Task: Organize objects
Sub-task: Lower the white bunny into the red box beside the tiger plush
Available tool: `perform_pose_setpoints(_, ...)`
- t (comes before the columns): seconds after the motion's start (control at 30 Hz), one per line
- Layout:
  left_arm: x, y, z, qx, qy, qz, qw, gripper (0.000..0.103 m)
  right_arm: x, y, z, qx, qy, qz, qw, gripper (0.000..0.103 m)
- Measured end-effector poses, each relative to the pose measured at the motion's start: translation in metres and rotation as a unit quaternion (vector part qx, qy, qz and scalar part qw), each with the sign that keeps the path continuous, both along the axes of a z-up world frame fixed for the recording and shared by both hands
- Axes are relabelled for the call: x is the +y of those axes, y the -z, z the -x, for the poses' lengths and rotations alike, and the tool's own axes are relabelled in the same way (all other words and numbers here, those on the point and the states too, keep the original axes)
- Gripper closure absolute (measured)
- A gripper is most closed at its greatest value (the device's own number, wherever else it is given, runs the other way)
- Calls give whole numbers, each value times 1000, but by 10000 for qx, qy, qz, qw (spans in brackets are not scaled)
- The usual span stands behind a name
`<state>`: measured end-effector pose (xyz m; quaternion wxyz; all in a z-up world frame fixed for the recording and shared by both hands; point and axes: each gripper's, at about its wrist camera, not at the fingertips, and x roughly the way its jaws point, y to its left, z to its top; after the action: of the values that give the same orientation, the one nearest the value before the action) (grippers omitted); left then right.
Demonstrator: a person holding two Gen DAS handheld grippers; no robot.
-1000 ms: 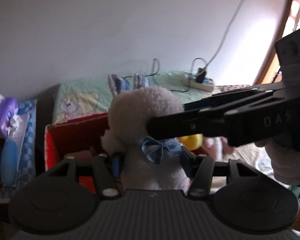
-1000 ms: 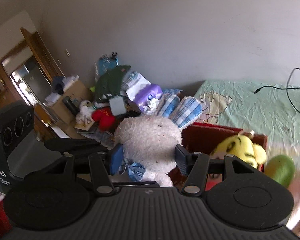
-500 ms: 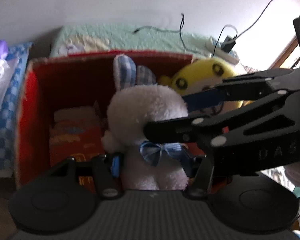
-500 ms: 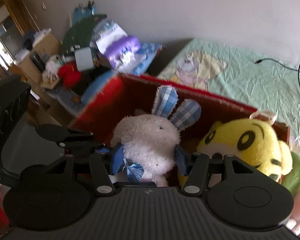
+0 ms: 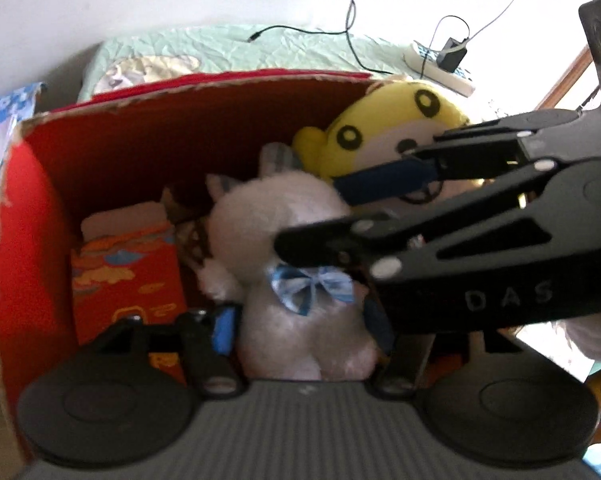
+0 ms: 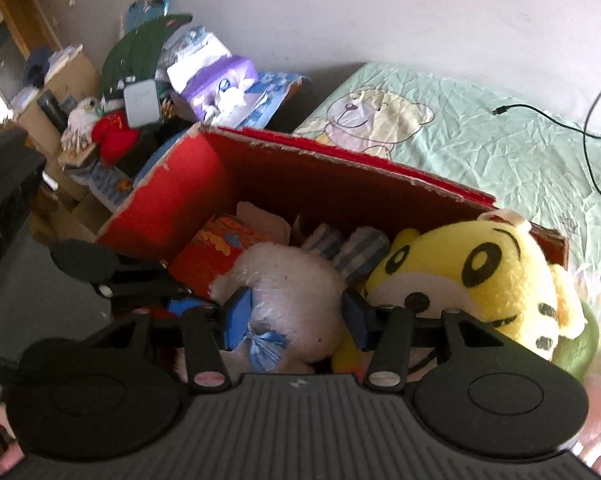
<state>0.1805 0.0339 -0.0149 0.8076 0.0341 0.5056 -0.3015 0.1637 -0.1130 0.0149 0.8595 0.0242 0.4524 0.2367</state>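
Note:
A white bunny plush (image 5: 300, 320) with a blue bow and checked ears sits low inside the red cardboard box (image 5: 140, 120), next to a yellow tiger plush (image 5: 380, 132). My left gripper (image 5: 300, 328) straddles the bunny's body. Its jaws are opening and the blue pad (image 5: 224, 328) stands just off the fur. My right gripper (image 6: 296, 316) reaches in from the right, its jaws closing, with both pads pressed on the bunny's head (image 6: 296, 292). From the right wrist, the tiger plush (image 6: 480, 280) fills the right end of the box (image 6: 300, 172).
A red and orange packet (image 5: 128, 280) lies in the box's left half. Behind the box is a mint-green sheet (image 6: 460, 128) with a black cable (image 6: 588, 140), and a power strip (image 5: 440, 68). A pile of bags and tissue packs (image 6: 204, 76) stands to the left.
Both grippers have sunk with the bunny from above the box down into it, beside the yellow plush. The left jaws stand a little wider than before.

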Motion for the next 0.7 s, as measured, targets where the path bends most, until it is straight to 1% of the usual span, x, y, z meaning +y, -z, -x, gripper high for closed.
perform_pose_setpoints(0.07,-7,0,1,-76,14,-162,9998,34,-4,-2,3,-43,165,-195,9997,52)
perform_pose_setpoints(0.13,-11,0,3,-123,53,-226,9997,32,-7,-2,5,-92,270,-306,9991,53)
perform_pose_setpoints(0.2,-13,-1,3,-168,51,-285,9994,30,-4,1,6,-169,306,-164,9993,56)
perform_pose_setpoints(0.3,-8,0,4,-127,1,-284,9995,30,1,5,8,-259,244,-19,9994,56)
perform_pose_setpoints(0.4,5,-4,10,-197,-111,-333,9992,29,6,11,11,-331,141,163,9992,54)
perform_pose_setpoints(0.5,23,-14,19,-360,-267,-275,9986,30,14,15,16,-502,54,390,9980,50)
perform_pose_setpoints(0.6,35,-18,22,-420,-395,-234,9981,35,17,18,19,-612,90,422,9972,47)
perform_pose_setpoints(0.67,34,-16,20,-394,-408,-315,9979,44,16,17,19,-628,133,369,9973,46)
perform_pose_setpoints(0.7,33,-13,18,-366,-415,-361,9978,45,15,16,20,-620,170,310,9975,46)
